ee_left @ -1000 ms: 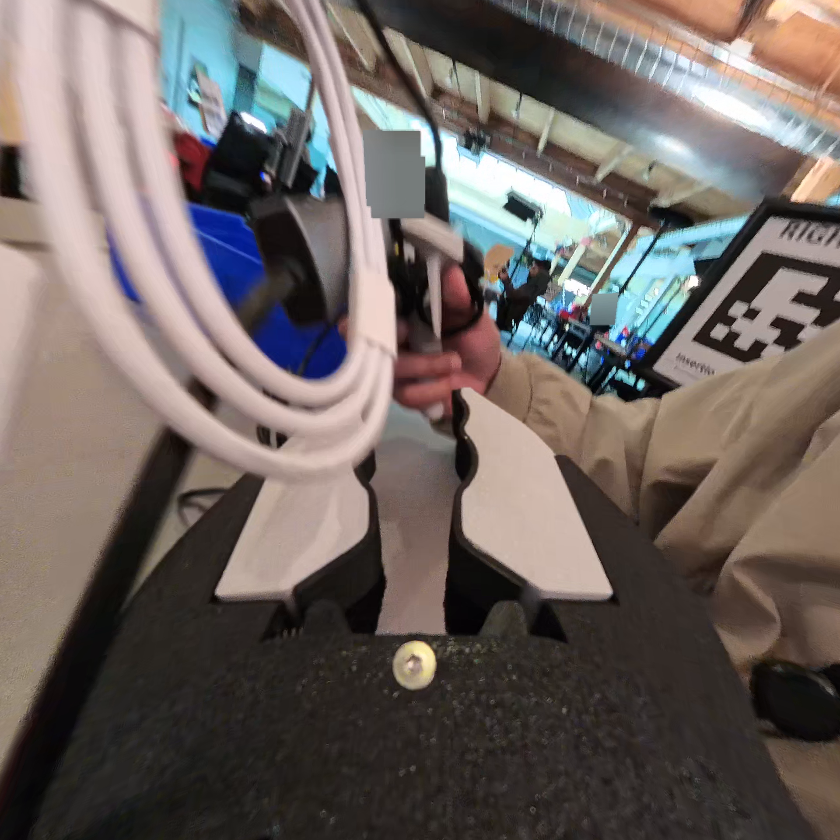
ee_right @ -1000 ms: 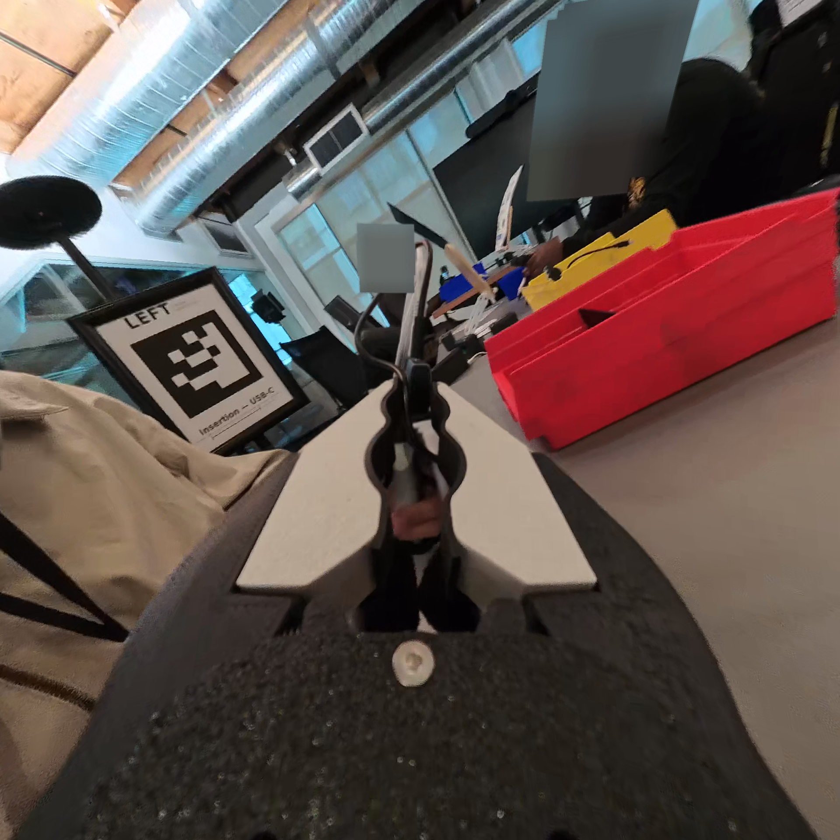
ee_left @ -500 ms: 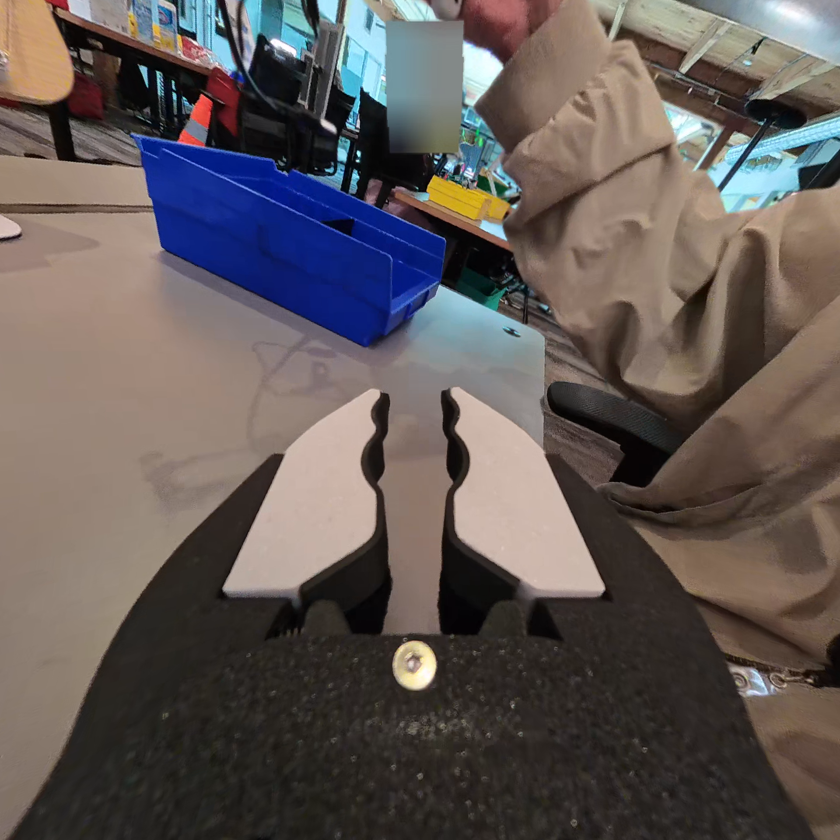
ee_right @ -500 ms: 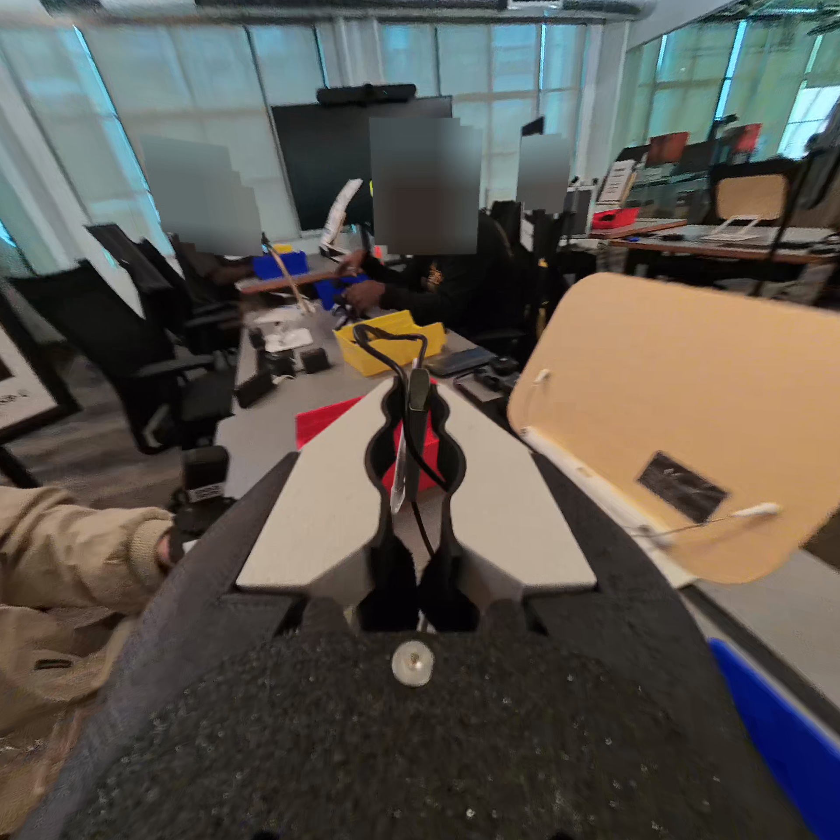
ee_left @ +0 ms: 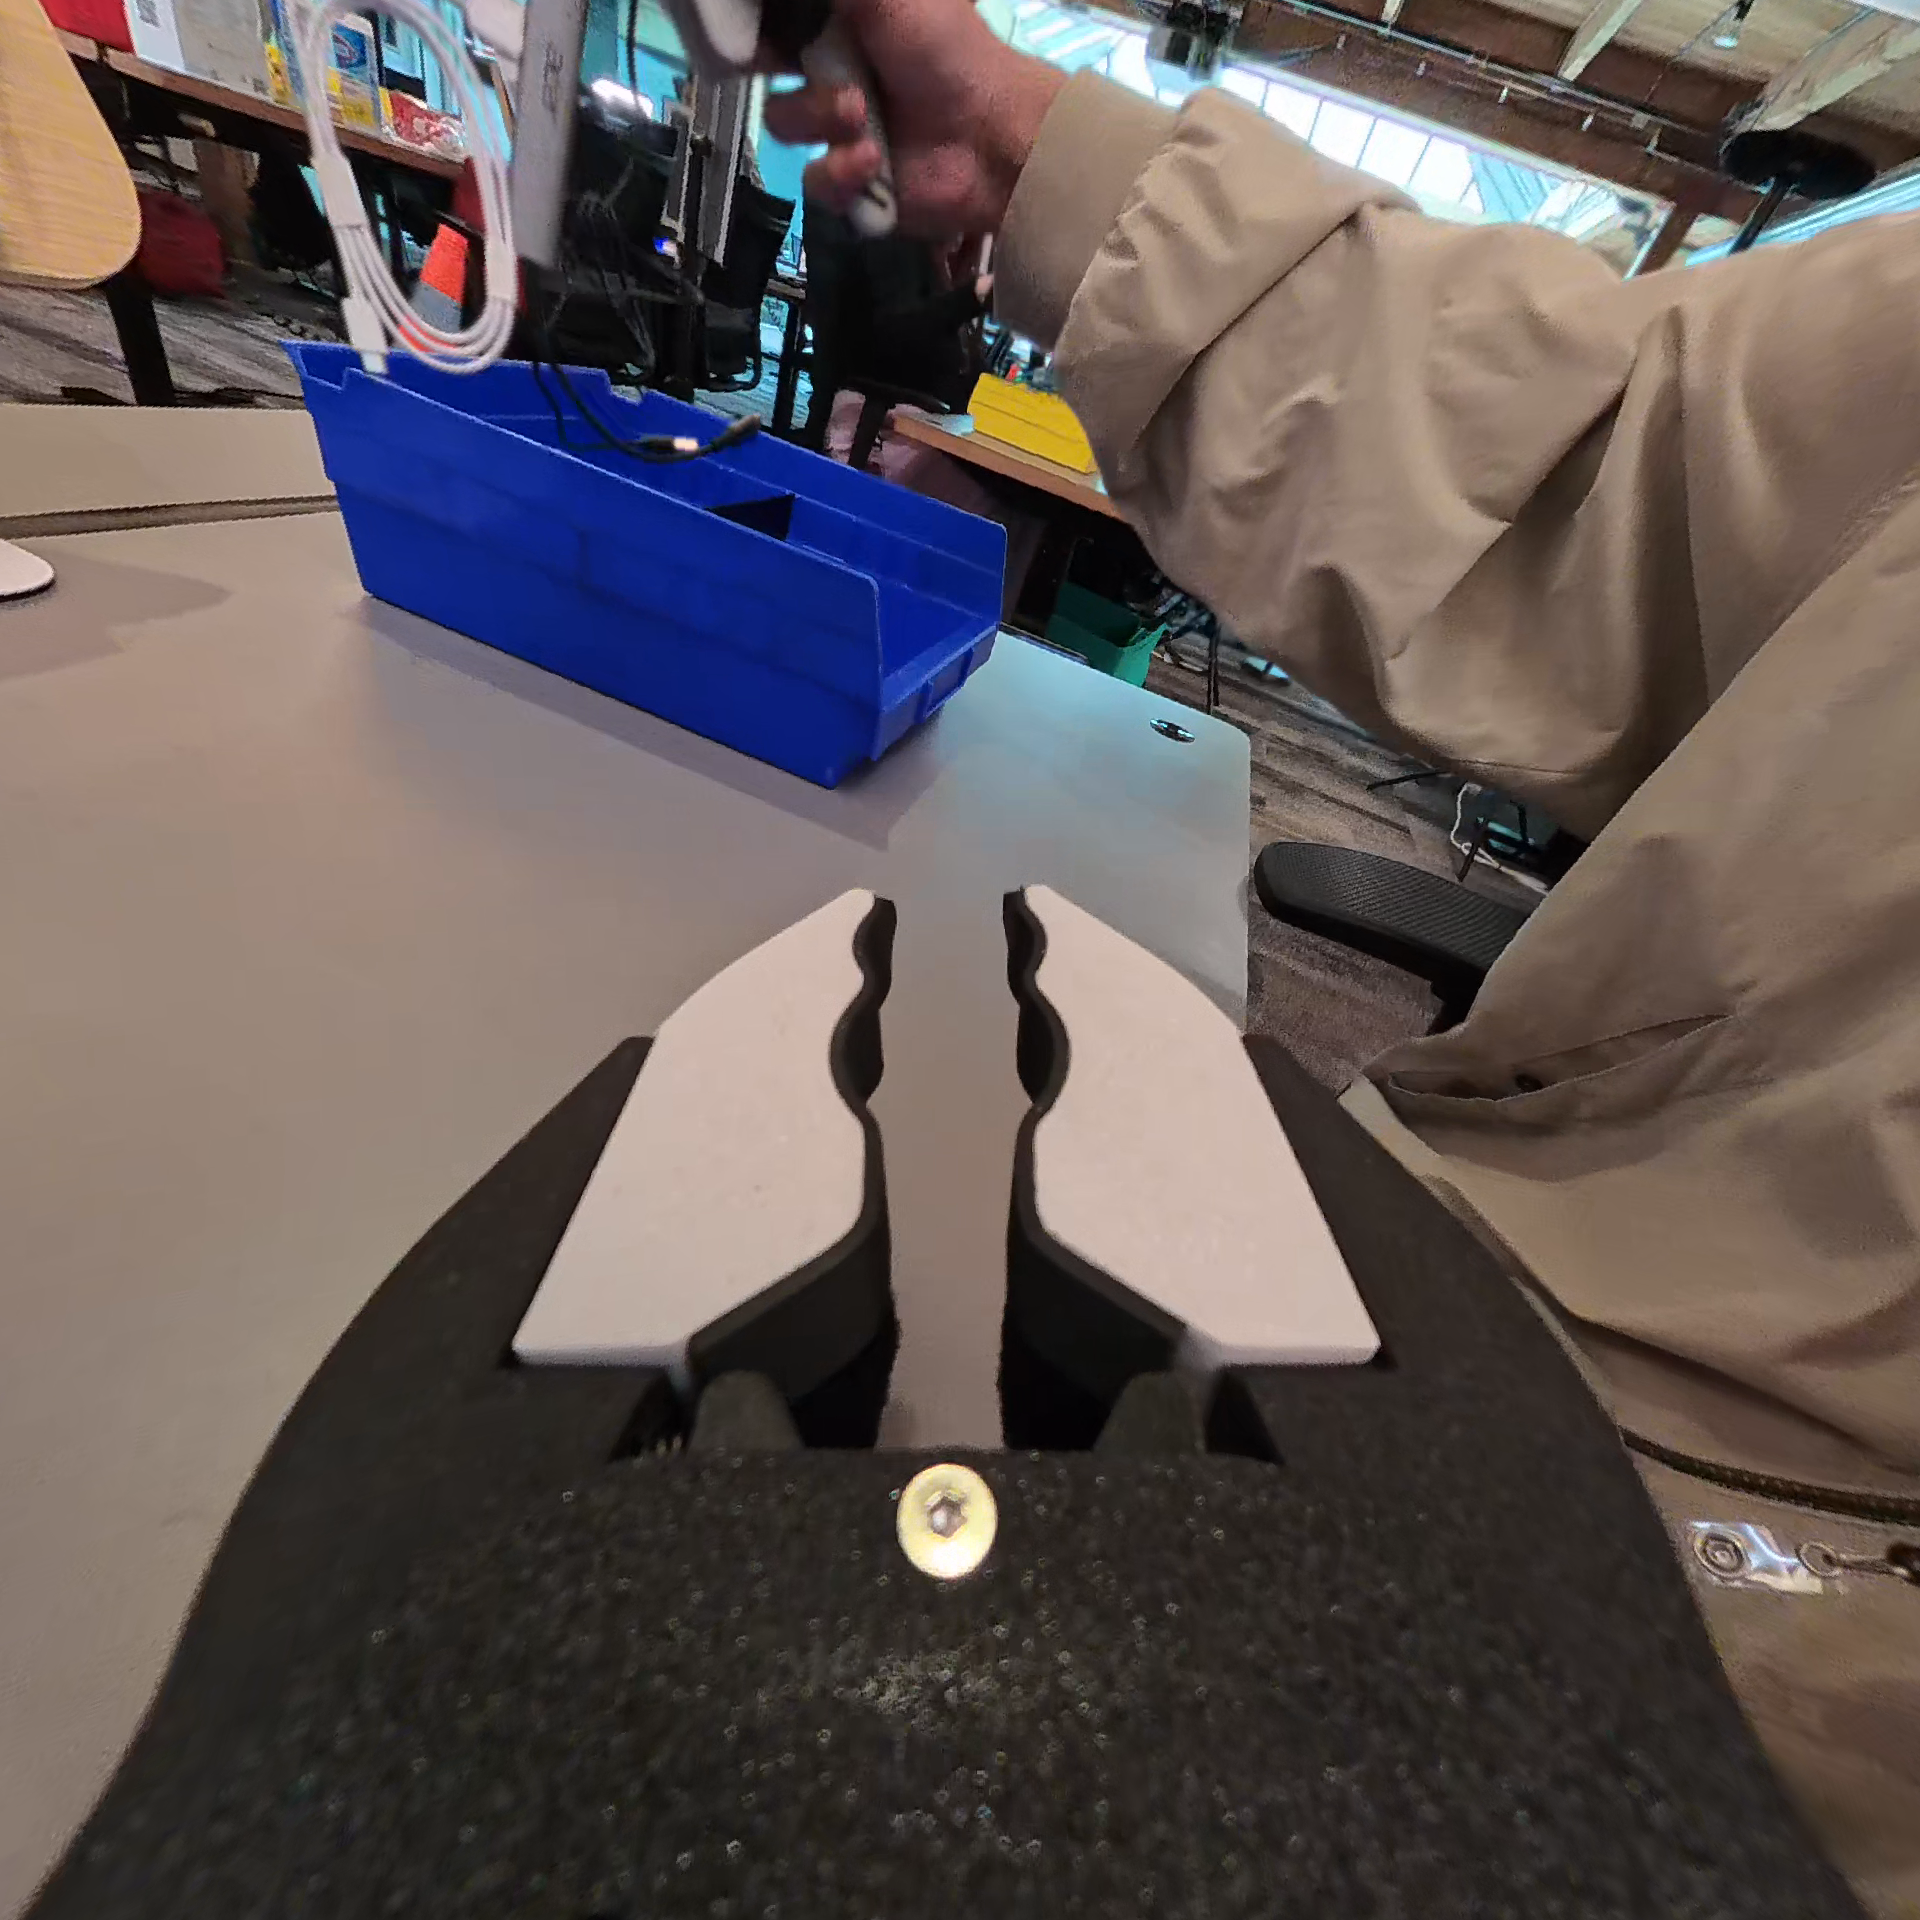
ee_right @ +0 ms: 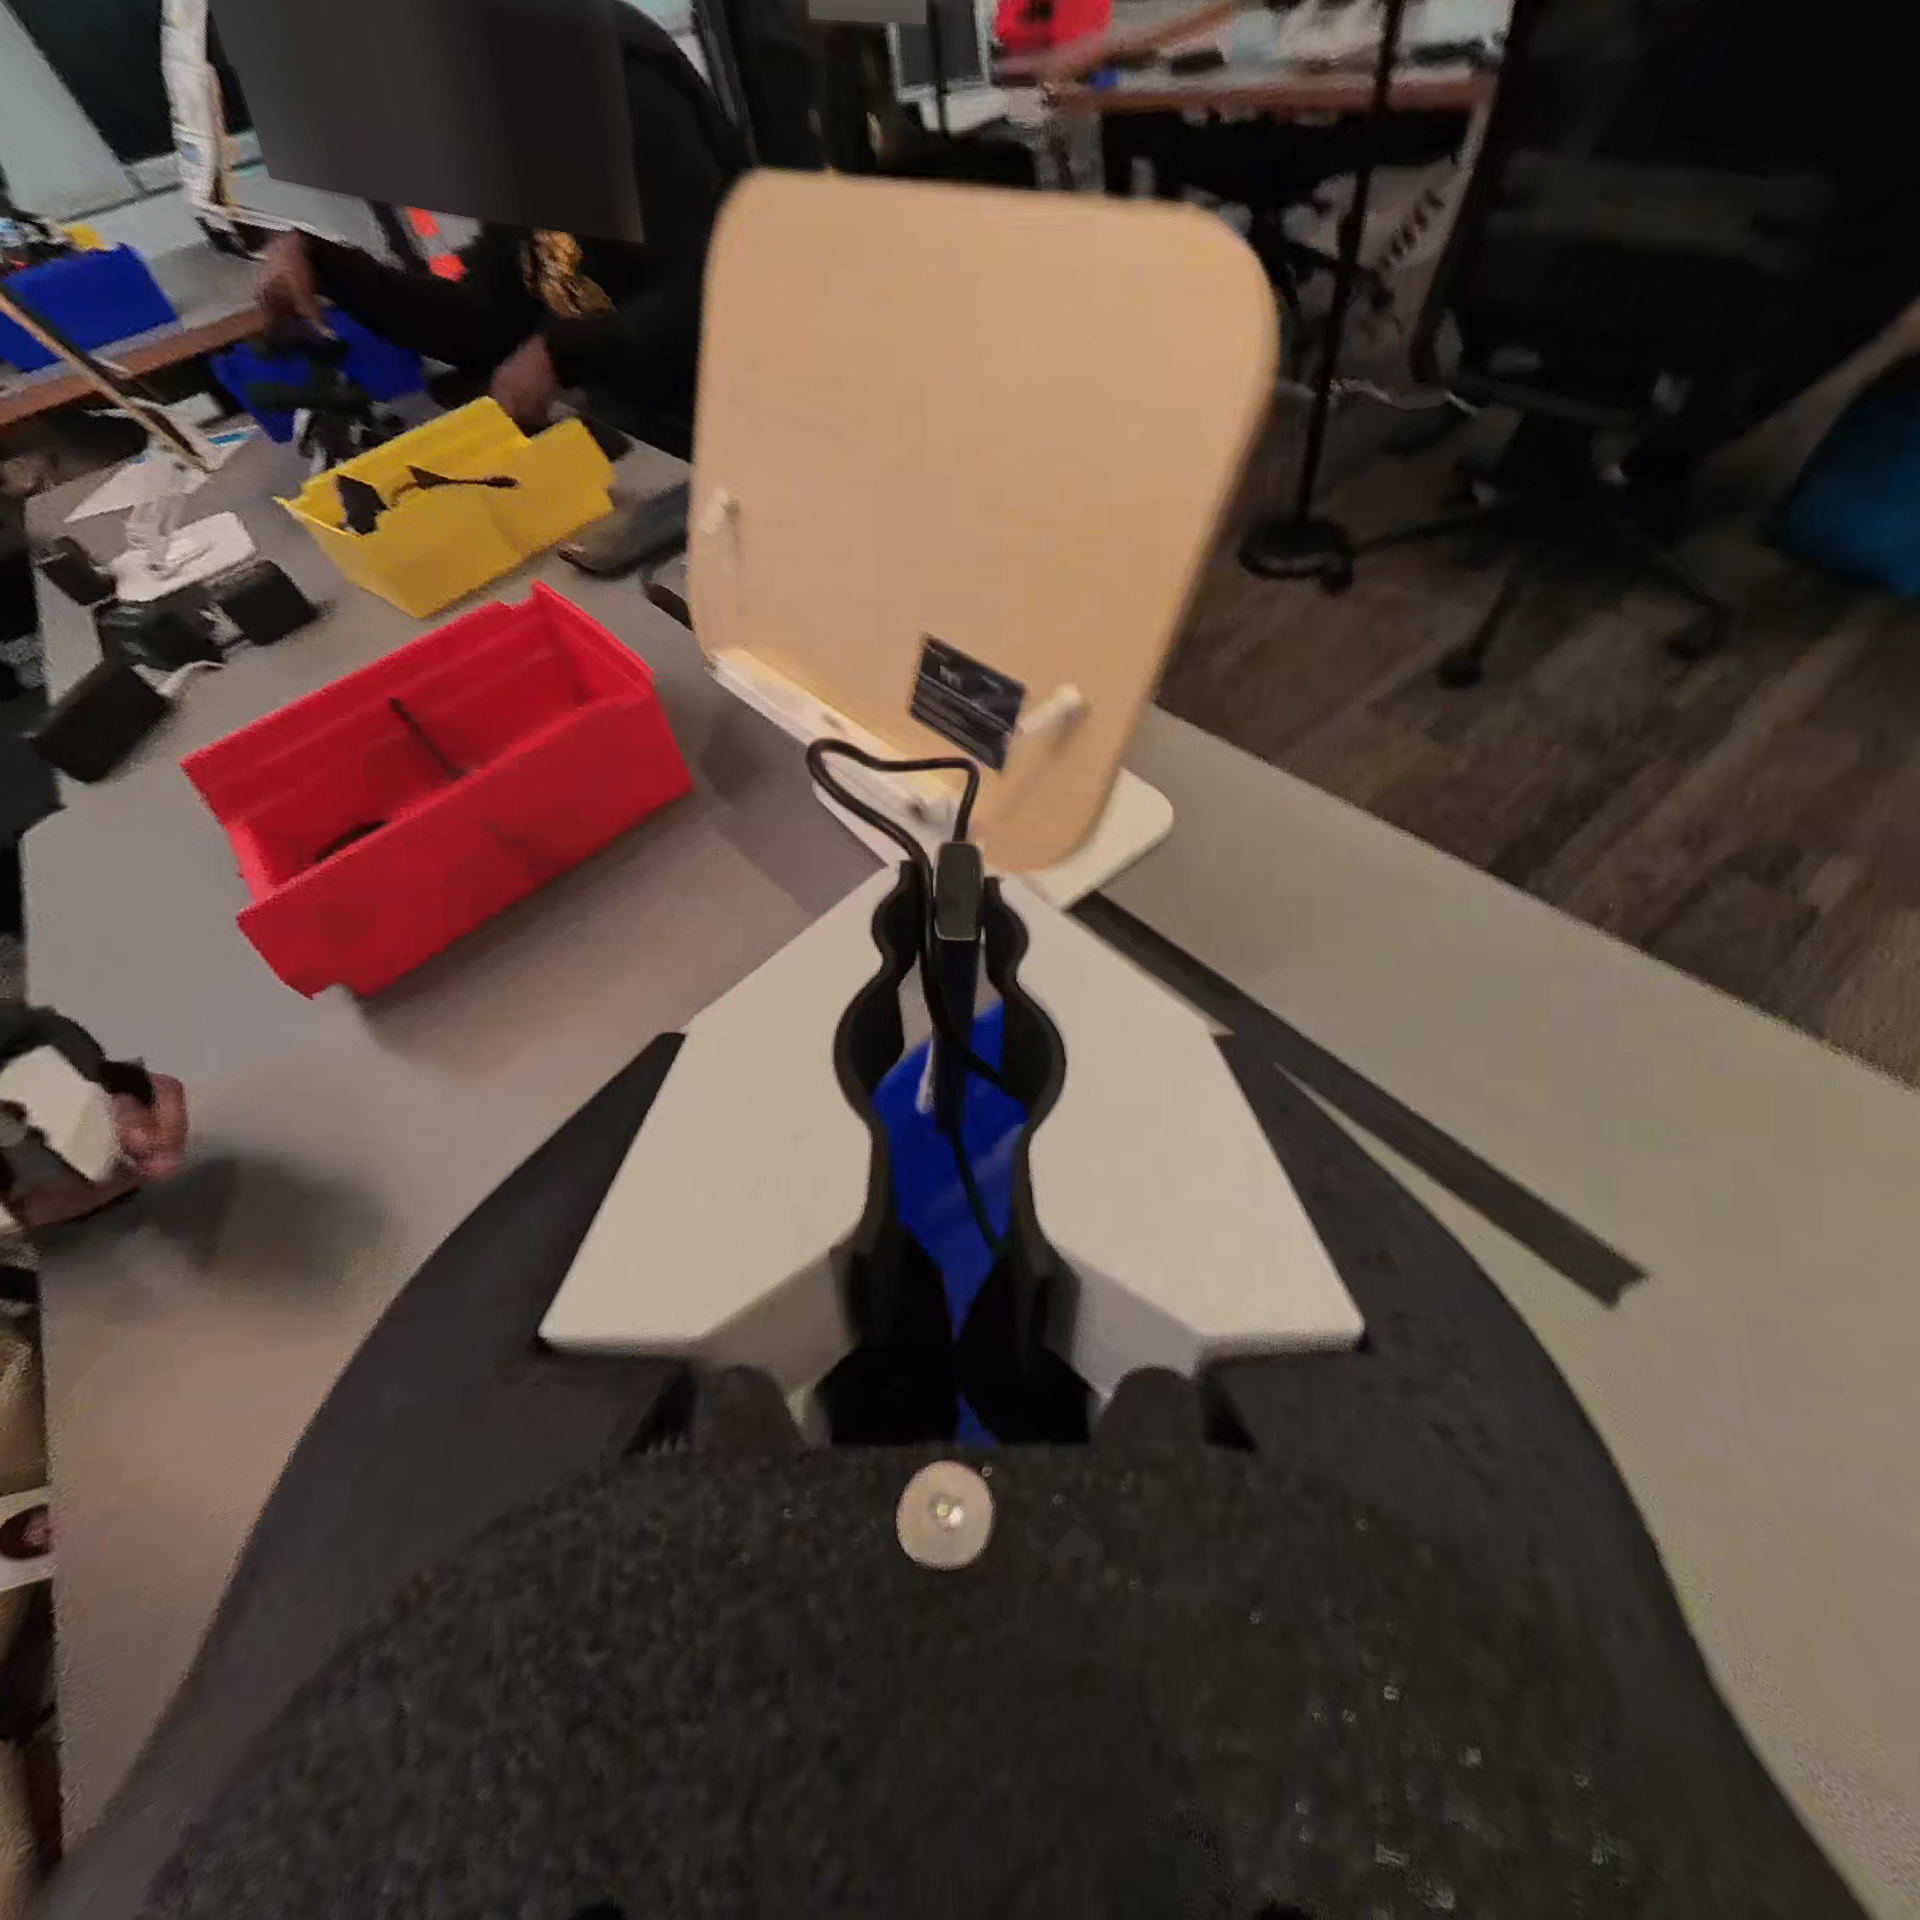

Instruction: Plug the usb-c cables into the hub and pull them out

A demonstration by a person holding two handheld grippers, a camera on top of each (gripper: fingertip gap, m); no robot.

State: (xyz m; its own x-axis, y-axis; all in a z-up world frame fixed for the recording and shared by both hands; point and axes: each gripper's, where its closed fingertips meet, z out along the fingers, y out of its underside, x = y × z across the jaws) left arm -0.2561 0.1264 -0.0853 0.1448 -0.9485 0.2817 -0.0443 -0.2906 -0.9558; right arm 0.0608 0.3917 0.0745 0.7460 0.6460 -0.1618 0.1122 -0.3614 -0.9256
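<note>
While we hold the black cable (ee_right: 957, 896) up over the blue bin (ee_left: 665, 582), these are our notes.

Right gripper (ee_right: 954, 904): jaws closed on the cable's plug end; the thin cord loops above the tips and trails down between the fingers.
Left gripper (ee_left: 948, 914): jaws parted, nothing between them, low over the grey table (ee_left: 260, 883).
Handling: we judge it light and limp; the cord will flop, so we grip the stiff plug housing, never the cord.
Look: slim black cord, small dark plug body; its metal tip is too small to tell.
White cables (ee_left: 416, 260): a coiled bundle hangs near the right gripper, above the bin.
Hub: we cannot pick it out.
</note>
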